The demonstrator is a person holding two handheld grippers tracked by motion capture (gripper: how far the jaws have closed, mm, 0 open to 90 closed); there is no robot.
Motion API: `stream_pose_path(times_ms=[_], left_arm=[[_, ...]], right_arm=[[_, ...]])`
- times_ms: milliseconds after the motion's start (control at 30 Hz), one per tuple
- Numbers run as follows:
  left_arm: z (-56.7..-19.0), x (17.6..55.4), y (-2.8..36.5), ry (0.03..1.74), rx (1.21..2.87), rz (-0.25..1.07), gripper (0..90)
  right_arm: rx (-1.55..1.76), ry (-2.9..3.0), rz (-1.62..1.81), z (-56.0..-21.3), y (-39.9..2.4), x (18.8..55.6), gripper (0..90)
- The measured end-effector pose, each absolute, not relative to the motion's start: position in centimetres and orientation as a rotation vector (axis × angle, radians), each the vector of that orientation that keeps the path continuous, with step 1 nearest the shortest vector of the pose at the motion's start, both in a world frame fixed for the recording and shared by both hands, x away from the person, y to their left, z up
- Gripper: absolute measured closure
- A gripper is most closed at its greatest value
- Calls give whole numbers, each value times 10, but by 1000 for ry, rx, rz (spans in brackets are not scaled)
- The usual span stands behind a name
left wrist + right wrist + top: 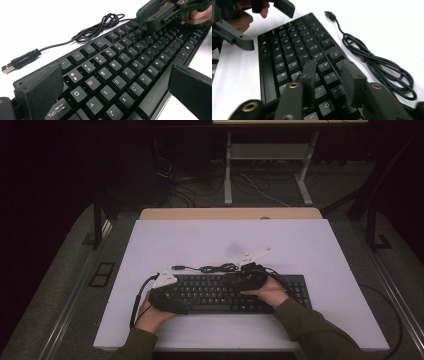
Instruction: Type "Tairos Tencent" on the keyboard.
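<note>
A black keyboard [235, 292] lies across the lower middle of the high view on the white worktop [200, 240], its cable [217, 268] bunched in a loose coil just behind it, with the plug end lying free toward the left.

The left gripper [172, 301] sits at the keyboard's left end, low in the frame. In its own view the jaws stand spread wide, one at the lower left by the Tab key and one at the lower right past the keyboard's front edge, with the letter keys between them; the pads press on nothing.

The right gripper [328, 75] hovers over the keys right of the middle. Its jaws are drawn fairly close together but not pressed shut, with a key or two in the gap below them. Whether the tips touch the keys I cannot tell.

Risks, as I judge them: if the right gripper closes further or pushes down at a slant, a jaw tip could catch a keycap edge and pry it loose. With the left jaws gripping nothing, a sideways push could slide the keyboard across the smooth worktop. The coiled cable lies near the right gripper's own trailing cable [280, 279], so a lift could snag and drag it.
</note>
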State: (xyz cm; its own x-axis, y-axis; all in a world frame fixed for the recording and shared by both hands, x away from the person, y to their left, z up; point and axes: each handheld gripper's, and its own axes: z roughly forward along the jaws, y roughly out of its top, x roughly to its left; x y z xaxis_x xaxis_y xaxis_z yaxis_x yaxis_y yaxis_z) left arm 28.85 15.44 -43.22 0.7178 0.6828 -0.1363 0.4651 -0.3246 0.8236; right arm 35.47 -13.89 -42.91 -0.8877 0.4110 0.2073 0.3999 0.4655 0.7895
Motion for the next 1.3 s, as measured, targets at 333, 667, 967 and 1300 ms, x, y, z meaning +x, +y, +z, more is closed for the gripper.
stream_pose_path(times_ms=[333,667,967,1300], left_arm=[[-434,288,153,869,1988,282,0],[-434,288,152,861,1997,282,0],[-434,288,152,857,1996,283,0],[-434,288,152,852,1997,284,0]], right_arm=[[712,2719,1408,-433,-135,353,890],[697,2760,1359,-437,-131,352,896],[693,2767,1335,-438,-131,353,896],[697,2775,1310,-440,-130,353,897]])
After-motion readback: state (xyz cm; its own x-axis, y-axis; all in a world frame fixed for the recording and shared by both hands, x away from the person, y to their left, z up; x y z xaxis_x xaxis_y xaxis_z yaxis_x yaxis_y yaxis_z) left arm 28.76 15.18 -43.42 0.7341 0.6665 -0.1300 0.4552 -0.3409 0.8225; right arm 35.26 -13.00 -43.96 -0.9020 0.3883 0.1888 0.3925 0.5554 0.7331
